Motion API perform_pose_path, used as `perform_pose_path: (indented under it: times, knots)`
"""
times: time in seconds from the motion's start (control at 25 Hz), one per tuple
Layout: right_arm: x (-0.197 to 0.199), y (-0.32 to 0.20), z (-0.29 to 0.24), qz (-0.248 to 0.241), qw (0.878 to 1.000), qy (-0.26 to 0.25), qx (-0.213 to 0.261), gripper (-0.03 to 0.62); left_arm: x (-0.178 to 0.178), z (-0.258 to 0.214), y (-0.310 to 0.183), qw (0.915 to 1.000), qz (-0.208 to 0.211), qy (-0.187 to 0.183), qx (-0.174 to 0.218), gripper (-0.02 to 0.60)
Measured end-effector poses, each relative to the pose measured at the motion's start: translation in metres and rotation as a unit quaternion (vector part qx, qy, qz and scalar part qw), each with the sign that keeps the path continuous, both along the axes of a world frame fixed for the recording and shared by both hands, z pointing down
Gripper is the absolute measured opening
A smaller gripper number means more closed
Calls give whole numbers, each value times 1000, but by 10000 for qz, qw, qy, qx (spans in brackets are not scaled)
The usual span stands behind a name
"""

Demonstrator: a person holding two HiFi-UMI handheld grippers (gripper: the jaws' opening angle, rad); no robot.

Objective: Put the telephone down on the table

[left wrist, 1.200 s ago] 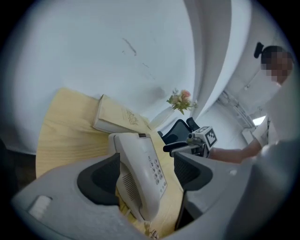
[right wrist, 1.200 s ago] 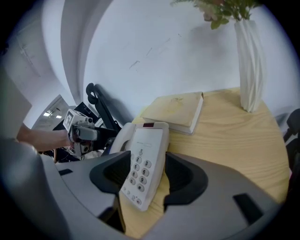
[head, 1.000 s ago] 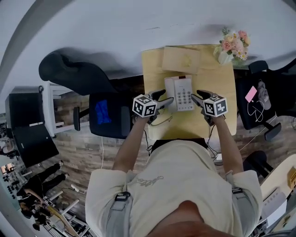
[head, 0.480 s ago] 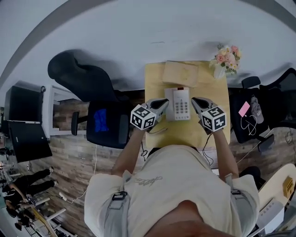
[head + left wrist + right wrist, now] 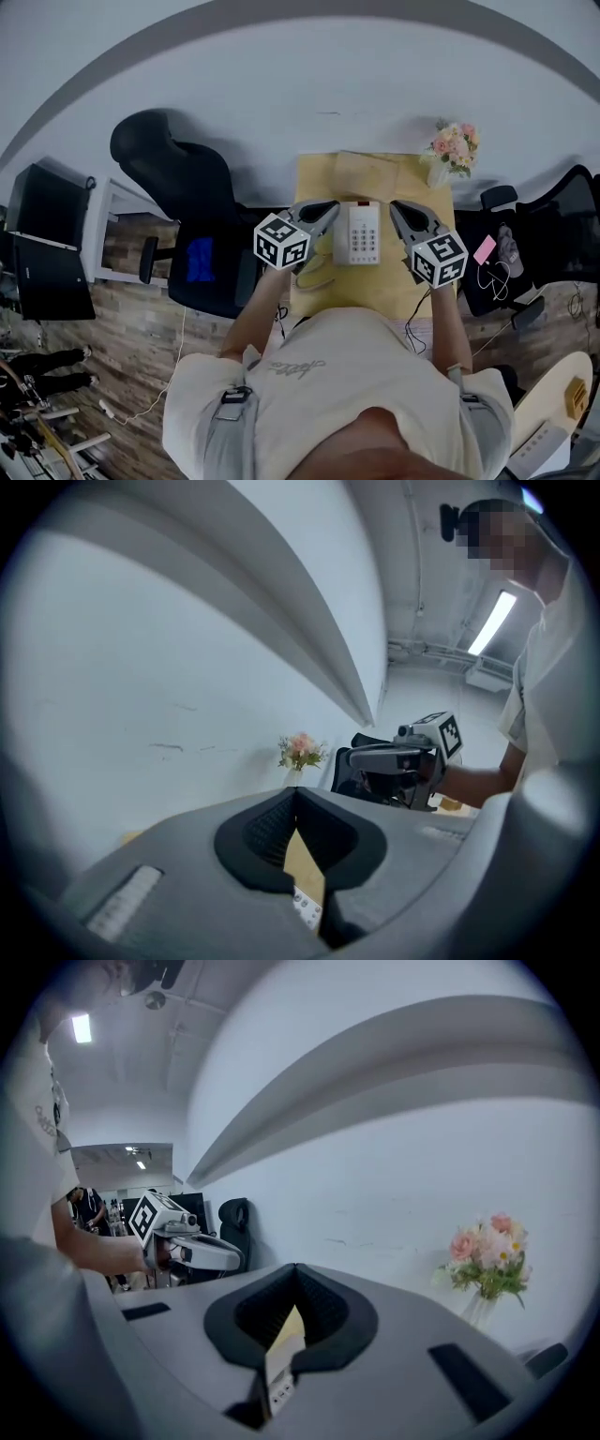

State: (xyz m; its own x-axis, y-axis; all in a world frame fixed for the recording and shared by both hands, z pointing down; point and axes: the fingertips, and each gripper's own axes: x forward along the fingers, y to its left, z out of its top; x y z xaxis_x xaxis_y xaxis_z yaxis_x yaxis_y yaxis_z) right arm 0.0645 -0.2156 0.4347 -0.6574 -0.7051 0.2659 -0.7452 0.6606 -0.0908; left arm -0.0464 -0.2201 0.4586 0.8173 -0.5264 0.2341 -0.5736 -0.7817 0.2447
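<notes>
The white telephone (image 5: 362, 232) lies flat on the yellow wooden table (image 5: 375, 292), keypad up. Both grippers hover above it, one on each side, touching nothing. My left gripper (image 5: 329, 210) is shut and empty, left of the phone. My right gripper (image 5: 397, 207) is shut and empty, right of it. In the left gripper view the jaws (image 5: 296, 792) meet, and a sliver of the telephone's keys (image 5: 306, 907) shows below them. The right gripper view shows its closed jaws (image 5: 295, 1270), with a strip of the telephone (image 5: 278, 1384) beneath.
A brown flat packet (image 5: 371, 170) lies at the table's far end, and a vase of pink flowers (image 5: 448, 150) stands at the far right corner. A thin cable (image 5: 315, 277) runs left of the phone. Black office chairs (image 5: 202, 258) (image 5: 492, 253) flank the table.
Both grippers have risen from beside the telephone, and their jaws have come together with nothing in them. The telephone stays on the table.
</notes>
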Motion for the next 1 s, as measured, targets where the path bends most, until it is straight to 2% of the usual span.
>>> perform_pose_path:
  times: [0.36,0.64,1.0]
  knots:
    - [3,10,-71,78,9969,-102,777,2,-3,-84,-9,9952,-268,-36,940,17]
    - [4,8,-121,160,9898,-185,1400,2,-19,-142,-24,9833,-692,48,1680,17]
    - [7,3,-162,388,9794,-317,1957,2,-32,-184,-30,9682,-1054,77,2266,18]
